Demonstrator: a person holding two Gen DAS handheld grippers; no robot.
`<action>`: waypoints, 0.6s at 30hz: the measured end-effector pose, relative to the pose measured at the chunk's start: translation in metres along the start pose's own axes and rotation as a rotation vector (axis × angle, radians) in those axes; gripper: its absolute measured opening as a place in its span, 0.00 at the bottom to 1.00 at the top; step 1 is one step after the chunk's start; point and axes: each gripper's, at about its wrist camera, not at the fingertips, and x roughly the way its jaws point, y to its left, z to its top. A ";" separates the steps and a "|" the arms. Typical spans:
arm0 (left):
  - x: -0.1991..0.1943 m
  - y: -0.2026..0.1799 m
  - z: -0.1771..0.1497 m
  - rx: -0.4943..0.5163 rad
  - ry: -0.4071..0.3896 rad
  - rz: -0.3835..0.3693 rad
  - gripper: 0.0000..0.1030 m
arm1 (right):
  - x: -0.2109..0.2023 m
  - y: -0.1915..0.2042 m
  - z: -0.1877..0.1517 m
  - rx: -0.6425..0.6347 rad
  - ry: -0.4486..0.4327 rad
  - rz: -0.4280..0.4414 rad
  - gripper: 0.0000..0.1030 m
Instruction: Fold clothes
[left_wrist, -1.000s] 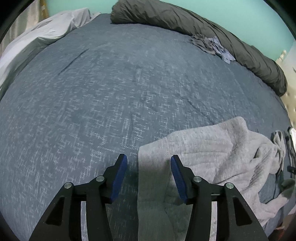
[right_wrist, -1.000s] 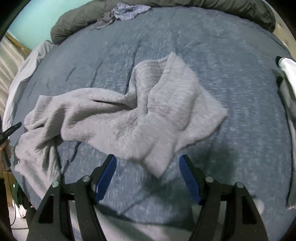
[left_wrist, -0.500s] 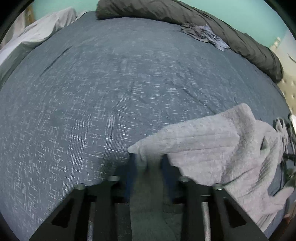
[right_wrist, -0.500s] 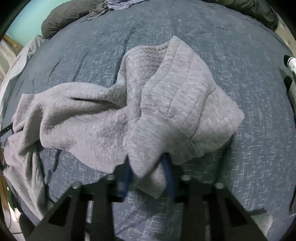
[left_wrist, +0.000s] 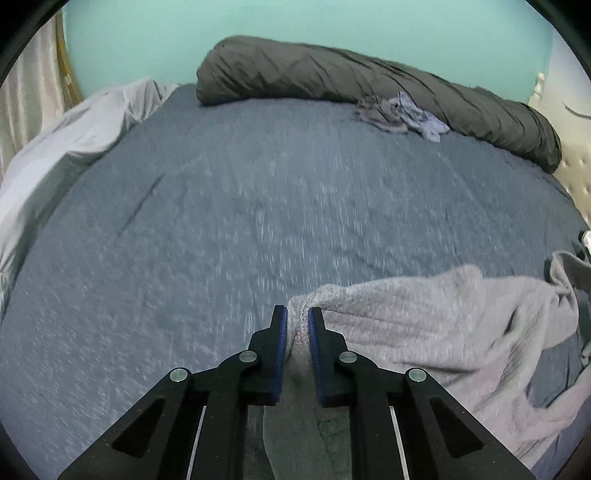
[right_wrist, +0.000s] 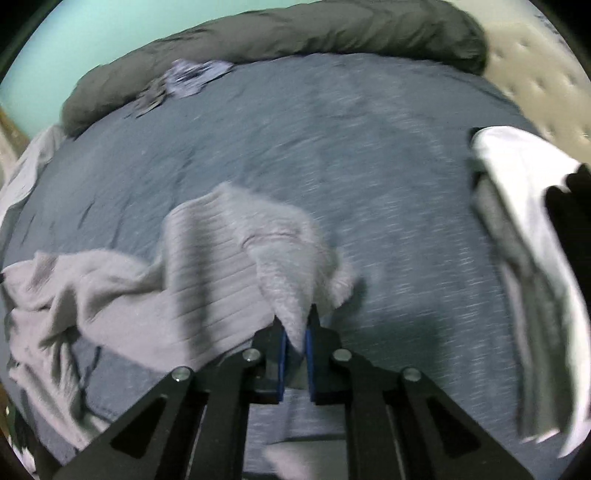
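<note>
both grippers clamped on the grey sweater, one corner each, over the bed.

left gripper (left_wrist: 297, 314) has just closed its jaws on a ribbed edge of the sweater (left_wrist: 424, 325), whose bulk trails off to its right across the bed (left_wrist: 221, 221). right gripper (right_wrist: 295, 325) has just closed on a peaked corner, cloth running away to its left. so the sweater's long axis spans between the two, still rumpled; my guess is the next move spreads it flat.
</note>
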 end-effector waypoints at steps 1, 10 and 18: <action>-0.001 -0.001 0.007 0.006 -0.009 0.009 0.12 | -0.002 -0.007 0.004 0.002 -0.008 -0.026 0.07; 0.007 0.013 0.045 -0.060 -0.047 0.049 0.10 | -0.025 -0.088 0.056 0.101 -0.112 -0.244 0.07; 0.010 0.049 0.068 -0.159 -0.090 0.160 0.00 | -0.035 -0.135 0.093 0.166 -0.149 -0.393 0.07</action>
